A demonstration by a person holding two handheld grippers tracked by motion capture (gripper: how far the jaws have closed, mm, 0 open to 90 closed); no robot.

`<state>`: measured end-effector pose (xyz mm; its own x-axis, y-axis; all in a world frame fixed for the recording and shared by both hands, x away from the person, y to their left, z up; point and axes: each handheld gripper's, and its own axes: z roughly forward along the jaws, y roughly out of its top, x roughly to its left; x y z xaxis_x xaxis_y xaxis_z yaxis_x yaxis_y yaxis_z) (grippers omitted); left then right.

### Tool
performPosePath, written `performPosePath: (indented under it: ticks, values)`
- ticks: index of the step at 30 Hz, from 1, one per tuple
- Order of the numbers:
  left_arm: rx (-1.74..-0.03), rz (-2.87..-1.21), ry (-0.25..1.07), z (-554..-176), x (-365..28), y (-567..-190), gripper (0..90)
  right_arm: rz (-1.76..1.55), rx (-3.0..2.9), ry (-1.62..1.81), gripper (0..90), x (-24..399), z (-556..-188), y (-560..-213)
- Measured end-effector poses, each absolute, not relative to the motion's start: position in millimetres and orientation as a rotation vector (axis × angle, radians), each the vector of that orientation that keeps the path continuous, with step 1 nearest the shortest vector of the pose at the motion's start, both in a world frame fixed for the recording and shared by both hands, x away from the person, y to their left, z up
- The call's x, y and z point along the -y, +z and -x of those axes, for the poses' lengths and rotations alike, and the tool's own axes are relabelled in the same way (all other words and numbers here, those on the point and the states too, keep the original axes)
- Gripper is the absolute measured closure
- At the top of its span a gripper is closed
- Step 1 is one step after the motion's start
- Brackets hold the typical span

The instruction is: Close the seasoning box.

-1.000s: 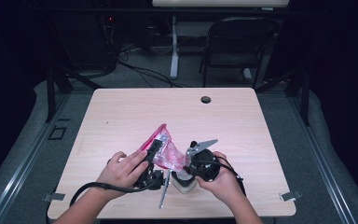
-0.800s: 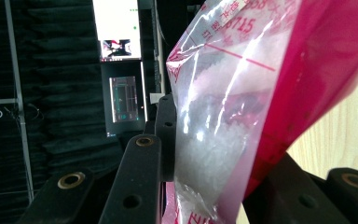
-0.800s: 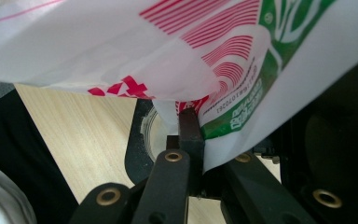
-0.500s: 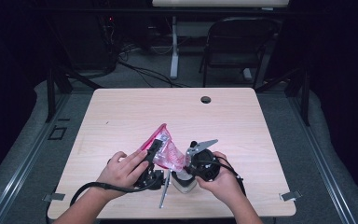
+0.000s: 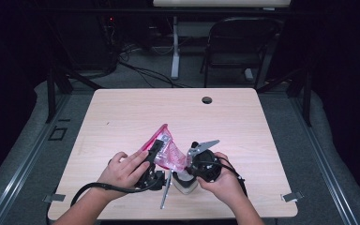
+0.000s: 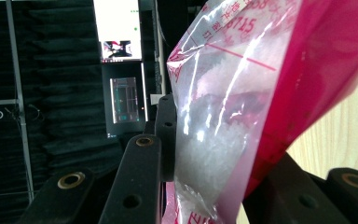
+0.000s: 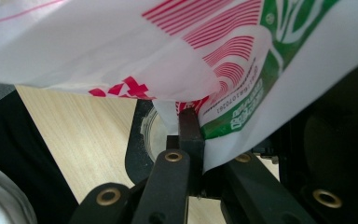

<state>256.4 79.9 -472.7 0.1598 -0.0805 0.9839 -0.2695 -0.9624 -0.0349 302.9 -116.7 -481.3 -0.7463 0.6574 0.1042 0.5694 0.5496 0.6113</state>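
Gripping pink bag near table edge, far half open

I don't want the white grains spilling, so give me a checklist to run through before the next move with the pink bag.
1. Left tool grips the pink bag: ok, jaws clamp its sides.
2. Right tool grips the bag's edge: ok, shut on the film.
3. Bag held off the table: ok, tilted between both tools.
4. White grains settled low in the bag: ok.
5. Bag mouth sealed: cannot tell.
6. Small container under the bag upright and open: cannot tell, mostly hidden.
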Motion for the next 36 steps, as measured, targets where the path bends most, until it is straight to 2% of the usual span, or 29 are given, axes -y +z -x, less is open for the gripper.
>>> performPosePath:
  ticks: [36]
  values:
    - [0.356,-2.258,1.919,-256.3,-79.2,-471.8,75.3,-1.052,-2.642,0.969,89.9,116.6,-302.8,-480.9]
